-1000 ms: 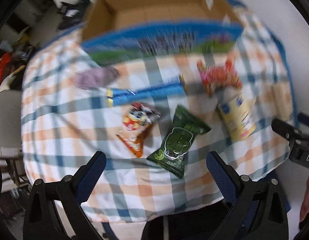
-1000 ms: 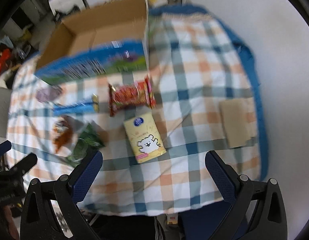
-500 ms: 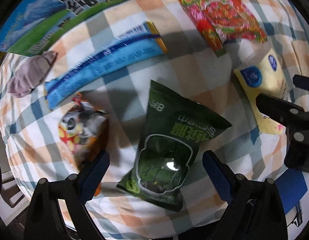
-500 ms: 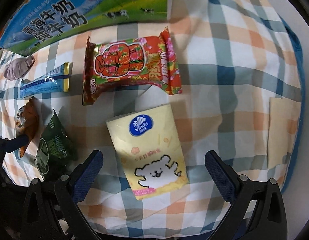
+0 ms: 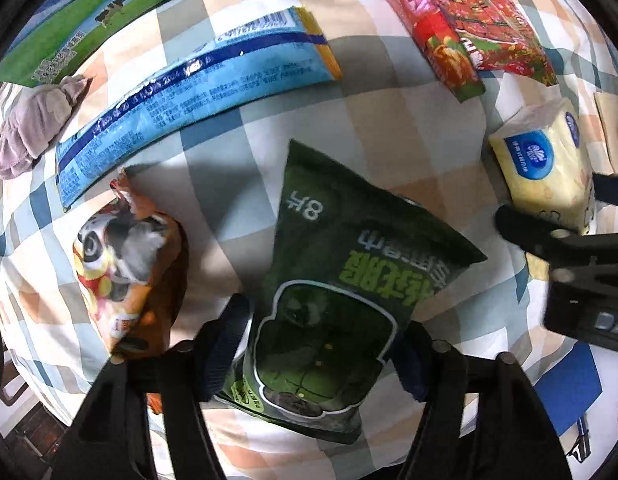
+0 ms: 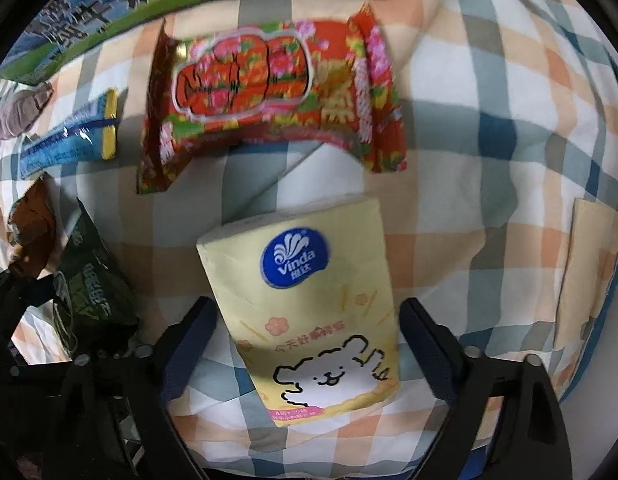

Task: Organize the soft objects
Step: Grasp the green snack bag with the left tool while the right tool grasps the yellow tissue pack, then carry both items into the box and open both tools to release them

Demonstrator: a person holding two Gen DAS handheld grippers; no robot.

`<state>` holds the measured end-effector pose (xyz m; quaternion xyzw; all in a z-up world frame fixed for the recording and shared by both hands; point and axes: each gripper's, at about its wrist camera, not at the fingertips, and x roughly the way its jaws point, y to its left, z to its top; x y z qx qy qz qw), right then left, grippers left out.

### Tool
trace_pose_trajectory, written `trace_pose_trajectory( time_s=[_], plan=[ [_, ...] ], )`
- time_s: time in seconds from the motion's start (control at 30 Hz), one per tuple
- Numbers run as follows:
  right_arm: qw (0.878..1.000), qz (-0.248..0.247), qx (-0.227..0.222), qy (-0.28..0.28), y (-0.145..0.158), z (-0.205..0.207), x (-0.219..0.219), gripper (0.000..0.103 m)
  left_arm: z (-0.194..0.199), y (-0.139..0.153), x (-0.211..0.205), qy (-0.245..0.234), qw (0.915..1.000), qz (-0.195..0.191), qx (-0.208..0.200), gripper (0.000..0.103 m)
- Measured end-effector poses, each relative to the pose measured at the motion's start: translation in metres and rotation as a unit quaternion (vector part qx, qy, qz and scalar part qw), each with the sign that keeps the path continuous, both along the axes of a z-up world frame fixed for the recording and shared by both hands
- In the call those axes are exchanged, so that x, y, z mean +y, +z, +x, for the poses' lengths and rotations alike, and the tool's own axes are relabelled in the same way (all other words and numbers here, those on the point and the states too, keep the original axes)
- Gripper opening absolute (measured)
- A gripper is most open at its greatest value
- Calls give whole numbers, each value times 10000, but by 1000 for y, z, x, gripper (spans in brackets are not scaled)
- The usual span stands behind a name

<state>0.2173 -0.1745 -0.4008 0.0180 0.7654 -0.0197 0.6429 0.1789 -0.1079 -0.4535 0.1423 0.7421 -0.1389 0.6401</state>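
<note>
My left gripper [image 5: 321, 356] straddles the lower end of a dark green snack bag [image 5: 341, 280] lying on the checked cloth; its jaws have closed in to the bag's sides and touch it. My right gripper [image 6: 309, 344] straddles a yellow tissue pack [image 6: 309, 304] with a white dog drawing; its jaws stand close on both sides with small gaps. The tissue pack also shows in the left wrist view [image 5: 545, 168], with the right gripper's finger [image 5: 549, 240] beside it.
A red flowered packet [image 6: 269, 92], a long blue packet [image 5: 189, 96], an orange snack bag [image 5: 125, 272] and a grey-mauve cloth bundle [image 5: 25, 128] lie around. A printed cardboard box [image 5: 89, 12] stands at the back. A beige square [image 6: 589, 272] lies at right.
Both grippers have come down close to the table. The left jaws narrowed onto the green bag; the right jaws narrowed around the tissue pack.
</note>
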Motion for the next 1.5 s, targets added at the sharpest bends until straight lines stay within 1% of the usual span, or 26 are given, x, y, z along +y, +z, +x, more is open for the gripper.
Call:
trace_pose_trajectory(
  time_s=[0.07, 0.13, 0.17, 0.2, 0.23, 0.3, 0.43, 0.6, 0.67, 0.73, 0.83, 0.93, 1.0, 1.03, 1.1, 1.2, 1.23, 1.3, 1.37, 1.4, 1.43, 1.5],
  plan=[
    [10000, 10, 69, -4, -8, -3, 3, 87, 0, 3, 3, 33, 10000, -22, -41, 45],
    [9999, 0, 128, -20, -17, -5, 11, 83, 11, 14, 11, 102, 9999, -12, -47, 42],
    [9999, 4, 144, -34, -19, -6, 12, 82, 10, 14, 12, 164, 9998, -23, -62, 39],
    [9999, 5, 150, -37, -23, -8, 16, 79, 8, 19, 15, 204, 9998, -33, -77, 39],
    [9999, 10, 164, -40, -22, -10, 16, 76, 1, 33, 23, 249, 9996, -46, -93, 38],
    [9997, 47, 176, -149, -20, -15, 16, 68, -3, 41, 29, 386, 9991, -61, -139, 37],
    [9995, 17, 239, -226, -22, -22, 20, 66, -9, 58, 41, 716, 9971, -120, -212, 36],
    [9992, 47, 280, -272, -16, -31, 26, 66, -15, 76, 56, 892, 9954, -186, -284, 35],
    [9992, 76, 245, -319, -7, -33, 23, 66, -17, 90, 62, 1019, 9941, -311, -223, 35],
    [9990, 141, 201, -374, 0, -27, 7, 66, -20, 102, 72, 1115, 9927, -420, -199, 35],
    [9989, 188, 69, -434, 17, -31, 3, 66, -24, 135, 82, 1196, 9909, -565, -257, 34],
    [9984, 283, -117, -478, 45, -35, -1, 66, -28, 159, 84, 1269, 9885, -741, -360, 34],
    [9976, 379, -273, -503, 66, -35, -2, 66, -26, 184, 90, 1314, 9859, -907, -495, 34],
    [9971, 428, -370, -512, 83, -38, -2, 66, -14, 194, 98, 1335, 9846, -985, -551, 34],
    [9958, 486, -596, -501, 109, -36, -2, 66, -4, 223, 107, 1370, 9809, -1202, -678, 34],
    [9924, 616, -937, -517, 133, -39, -15, 66, 11, 259, 106, 1377, 9748, -1499, -909, 34],
    [9909, 648, -1064, -512, 144, -34, -8, 66, 16, 269, 103, 1372, 9731, -1551, -1010, 34],
    [9875, 700, -1314, -507, 154, -34, -11, 66, 38, 288, 99, 1347, 9693, -1696, -1167, 34],
    [9846, 736, -1507, -491, 177, -34, -18, 66, 59, 298, 96, 1392, 9654, -1781, -1297, 34],
    [9830, 735, -1611, -483, 171, -35, -19, 66, 75, 298, 97, 1403, 9639, -1800, -1371, 34],
    [9816, 725, -1702, -473, 169, -31, -21, 66, 89, 289, 92, 1443, 9625, -1797, -1434, 34],
    [9793, 695, -1842, -479, 169, -13, -27, 66, 115, 290, 91, 1509, 9605, -1812, -1479, 34]
  ],
)
